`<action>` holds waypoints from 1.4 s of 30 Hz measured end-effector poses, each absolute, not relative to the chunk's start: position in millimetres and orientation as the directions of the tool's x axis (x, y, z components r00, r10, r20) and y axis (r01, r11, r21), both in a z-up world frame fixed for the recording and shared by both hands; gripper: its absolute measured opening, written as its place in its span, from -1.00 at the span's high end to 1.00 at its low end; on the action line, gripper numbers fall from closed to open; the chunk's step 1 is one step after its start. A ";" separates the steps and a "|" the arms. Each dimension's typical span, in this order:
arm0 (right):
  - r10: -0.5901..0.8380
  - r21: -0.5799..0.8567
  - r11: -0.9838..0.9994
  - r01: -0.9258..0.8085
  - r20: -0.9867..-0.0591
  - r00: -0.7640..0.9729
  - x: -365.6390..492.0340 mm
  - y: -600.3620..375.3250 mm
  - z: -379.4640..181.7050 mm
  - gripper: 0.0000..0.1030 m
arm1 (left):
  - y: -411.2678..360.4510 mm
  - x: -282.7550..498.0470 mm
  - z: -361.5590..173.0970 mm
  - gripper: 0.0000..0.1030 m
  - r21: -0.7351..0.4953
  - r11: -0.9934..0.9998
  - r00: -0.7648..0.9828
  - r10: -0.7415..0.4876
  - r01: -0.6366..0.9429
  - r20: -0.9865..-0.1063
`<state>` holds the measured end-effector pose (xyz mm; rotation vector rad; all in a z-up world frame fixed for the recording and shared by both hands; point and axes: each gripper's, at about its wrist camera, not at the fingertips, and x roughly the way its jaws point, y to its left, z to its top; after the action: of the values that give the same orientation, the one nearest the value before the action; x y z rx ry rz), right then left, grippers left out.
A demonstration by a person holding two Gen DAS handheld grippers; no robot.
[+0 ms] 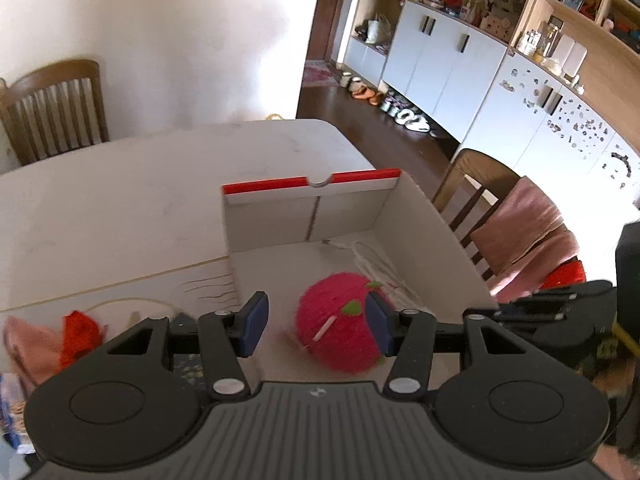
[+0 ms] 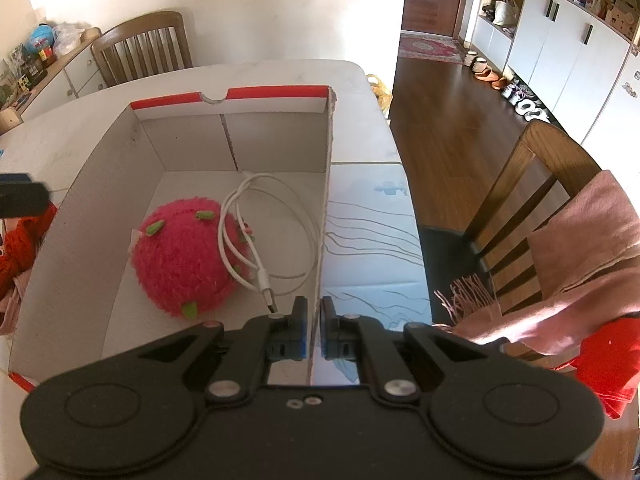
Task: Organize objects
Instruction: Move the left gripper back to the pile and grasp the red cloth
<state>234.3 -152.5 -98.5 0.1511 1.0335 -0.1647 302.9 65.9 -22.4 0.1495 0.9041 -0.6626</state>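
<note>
**Operator:** I'm looking along the right gripper point(image 2: 314, 318) first. Its fingers are pinching the right wall of the white cardboard box point(image 2: 325, 184), one pad on each side of the thin edge.

**Partner:** And your left?

**Operator:** The left gripper point(image 1: 316, 322) is hanging above the box with its fingers standing apart and holding nothing. The plush ball point(image 1: 340, 322) is showing below and between them, not touching the pads as far as I can tell.

**Partner:** Where is that ball sitting?

**Operator:** I'm seeing the pink plush ball with green tufts lying on the box floor, toward its near left part. A white USB cable point(image 2: 272, 236) is coiling just right of it, one loop draped over the ball and the plug end pointing near.

**Partner:** Anything outside the box?

**Operator:** On the tabletop point(image 1: 120, 200), left of the box, some red and pink fabric point(image 1: 76, 332) is lying. Farther back, the box's red-edged far wall is standing upright, and a wooden chair point(image 2: 144, 46) is sitting behind the tabletop.
</note>
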 end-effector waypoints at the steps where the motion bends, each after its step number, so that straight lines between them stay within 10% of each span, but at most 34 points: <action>1: -0.066 0.045 0.977 0.207 -0.864 0.500 234.9 -152.4 -98.5 0.89 | 71.1 300.8 -21.5 -0.01 -0.144 0.794 0.444 -0.469 0.591 -0.764; 42: -0.075 0.030 0.979 0.203 -0.867 0.492 235.0 -148.3 -97.9 0.87 | 205.3 343.3 -98.8 -0.91 0.043 0.918 0.511 -0.181 0.395 -0.841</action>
<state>235.0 -148.3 -97.9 0.1343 1.0432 -0.1695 343.3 205.3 -98.8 0.2419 0.9765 -0.3507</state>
